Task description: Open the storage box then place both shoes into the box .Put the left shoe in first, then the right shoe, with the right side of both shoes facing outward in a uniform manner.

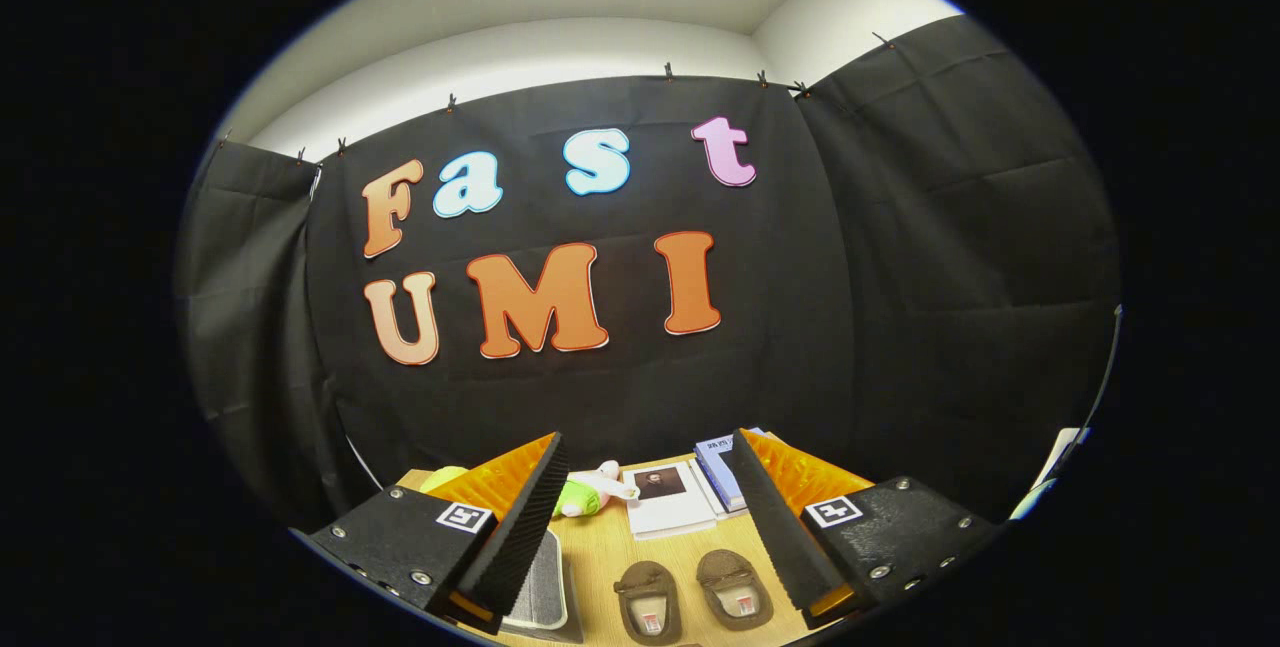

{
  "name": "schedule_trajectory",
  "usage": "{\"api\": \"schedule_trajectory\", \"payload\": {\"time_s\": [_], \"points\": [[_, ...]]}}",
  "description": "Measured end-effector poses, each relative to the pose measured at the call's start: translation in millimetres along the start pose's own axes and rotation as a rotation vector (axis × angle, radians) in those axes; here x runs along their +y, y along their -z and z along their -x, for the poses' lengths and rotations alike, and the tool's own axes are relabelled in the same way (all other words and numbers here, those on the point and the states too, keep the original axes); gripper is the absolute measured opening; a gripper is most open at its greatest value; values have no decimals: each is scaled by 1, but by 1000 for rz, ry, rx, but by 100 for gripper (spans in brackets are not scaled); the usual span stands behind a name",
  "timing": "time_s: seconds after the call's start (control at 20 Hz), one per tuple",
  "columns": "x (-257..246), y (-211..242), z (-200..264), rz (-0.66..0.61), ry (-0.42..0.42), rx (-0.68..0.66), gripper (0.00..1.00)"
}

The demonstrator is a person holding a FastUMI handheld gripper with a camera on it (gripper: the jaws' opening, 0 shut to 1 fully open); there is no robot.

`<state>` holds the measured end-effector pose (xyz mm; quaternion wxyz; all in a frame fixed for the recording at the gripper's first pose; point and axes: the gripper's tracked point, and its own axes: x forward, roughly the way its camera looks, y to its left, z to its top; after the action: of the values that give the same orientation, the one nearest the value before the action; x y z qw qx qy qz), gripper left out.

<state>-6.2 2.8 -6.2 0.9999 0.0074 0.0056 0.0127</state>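
Gripper (645, 552) spread wide, holding nothing, held above the wooden table (600, 552). Two brown shoes (692, 599) sit side by side between the fingers at lower centre, long axes running away from the camera, openings up. Beyond them: books (690, 492) and a plush toy (595, 489). A grey box (540, 577) lies by the left finger.

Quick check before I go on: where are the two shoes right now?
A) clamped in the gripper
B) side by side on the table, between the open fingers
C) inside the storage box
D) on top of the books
B: the shoes lie side by side on the table, untouched, between the open gripper fingers.
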Motion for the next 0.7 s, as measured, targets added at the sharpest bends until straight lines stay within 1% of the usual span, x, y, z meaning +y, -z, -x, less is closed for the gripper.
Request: {"api": "schedule_trajectory", "payload": {"time_s": [0.2, 0.35, 0.45, 0.6, 0.7], "points": [[2, 7, 2, -21, -19, 7, 98], [2, 13, -2, -70, -41, 7, 98], [6, 23, -4, -132, -77, 28, 98], [22, 44, -10, -244, -169, 75, 98], [25, 64, -15, -290, -195, 123, 98]]}}
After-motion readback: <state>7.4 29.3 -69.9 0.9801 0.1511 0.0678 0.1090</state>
